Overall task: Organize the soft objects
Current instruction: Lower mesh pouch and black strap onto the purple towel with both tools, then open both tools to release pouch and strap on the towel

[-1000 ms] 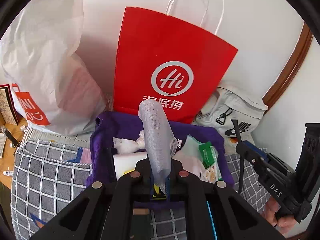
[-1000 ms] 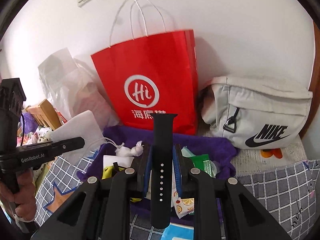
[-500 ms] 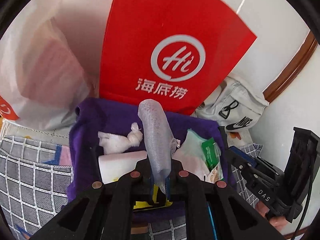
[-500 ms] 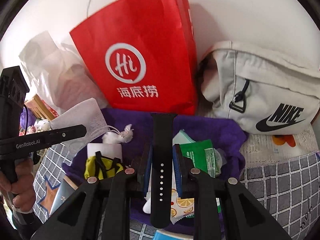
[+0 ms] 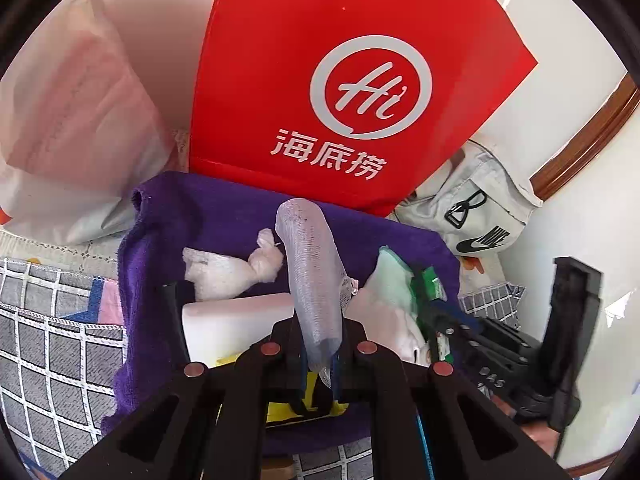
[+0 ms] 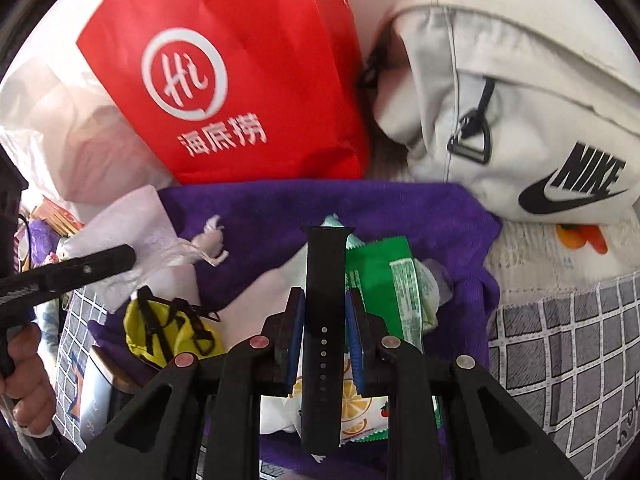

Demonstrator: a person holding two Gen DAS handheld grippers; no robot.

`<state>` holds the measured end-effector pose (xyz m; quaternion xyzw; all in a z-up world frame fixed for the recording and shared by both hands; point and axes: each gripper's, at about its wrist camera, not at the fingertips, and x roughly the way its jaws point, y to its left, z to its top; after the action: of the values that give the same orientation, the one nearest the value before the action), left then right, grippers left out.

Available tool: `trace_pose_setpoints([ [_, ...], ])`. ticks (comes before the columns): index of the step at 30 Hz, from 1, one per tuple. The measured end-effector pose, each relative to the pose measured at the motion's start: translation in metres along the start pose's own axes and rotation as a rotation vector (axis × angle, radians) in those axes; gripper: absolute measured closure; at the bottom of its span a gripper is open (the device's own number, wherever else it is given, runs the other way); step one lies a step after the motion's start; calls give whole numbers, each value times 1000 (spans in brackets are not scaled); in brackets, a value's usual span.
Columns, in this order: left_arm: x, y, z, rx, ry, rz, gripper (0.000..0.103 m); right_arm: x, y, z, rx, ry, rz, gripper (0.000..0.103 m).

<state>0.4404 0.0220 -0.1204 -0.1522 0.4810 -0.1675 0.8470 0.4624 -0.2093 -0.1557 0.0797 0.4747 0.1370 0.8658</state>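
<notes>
- Red paper bag (image 5: 320, 80), top and handles cut off by the frame; fully in view a second earlier.
- Purple towel (image 5: 224, 216) below it, near edge hidden behind both grippers.
- Left gripper (image 5: 320, 344): jaws clenched on a white mesh sleeve (image 5: 312, 272) above the towel.
- Right gripper (image 6: 324, 320): jaws grasping a black watch strap (image 6: 324, 300), lower end hidden.

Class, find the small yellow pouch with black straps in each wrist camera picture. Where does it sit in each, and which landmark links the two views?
Left wrist view: the small yellow pouch with black straps is at bottom centre, mostly hidden behind the gripper frame.
Right wrist view: the pouch lies lower left on the purple towel.
Shared landmark: the red paper bag with the white "Hi" logo, behind the towel.
</notes>
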Motion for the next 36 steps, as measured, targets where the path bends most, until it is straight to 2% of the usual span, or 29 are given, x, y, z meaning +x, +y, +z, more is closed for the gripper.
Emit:
trace_pose_setpoints([
  [7, 5, -1, 0, -6, 15, -20, 95, 4, 2, -3, -10, 25, 17, 82],
  [8, 6, -1, 0, -6, 21, -24, 95, 3, 2, -3, -10, 22, 20, 79],
  [11, 12, -4, -2, -4, 32, -32, 95, -3, 2, -2, -13, 5, 26, 64],
  [12, 13, -6, -2, 2, 34, -32, 95, -7, 2, -2, -15, -3, 21, 63],
  [17, 18, -9, -3, 18, 37, -5, 95, -25, 4, -1, -29, -42, 30, 58],
  [24, 23, -10, -5, 33, 49, 28, 94, -39, 4, -3, -46, -64, 28, 57],
  [28, 25, -10, -4, 41, 57, 49, 76, -35, 8, -4, -51, -57, 24, 57],
  [30, 24, -10, -4, 48, 56, 60, 73, -33, 8, -5, -56, -51, 16, 57],
  [32, 24, -10, -3, 55, 61, 79, 62, -33, 10, -5, -64, -50, 13, 57],
  [34, 21, -10, -2, 59, 51, 83, 48, -33, 13, -5, -67, -53, 16, 57],
  [36, 18, -11, -1, 63, 40, 90, 44, -33, 14, -5, -70, -55, 21, 57],
])
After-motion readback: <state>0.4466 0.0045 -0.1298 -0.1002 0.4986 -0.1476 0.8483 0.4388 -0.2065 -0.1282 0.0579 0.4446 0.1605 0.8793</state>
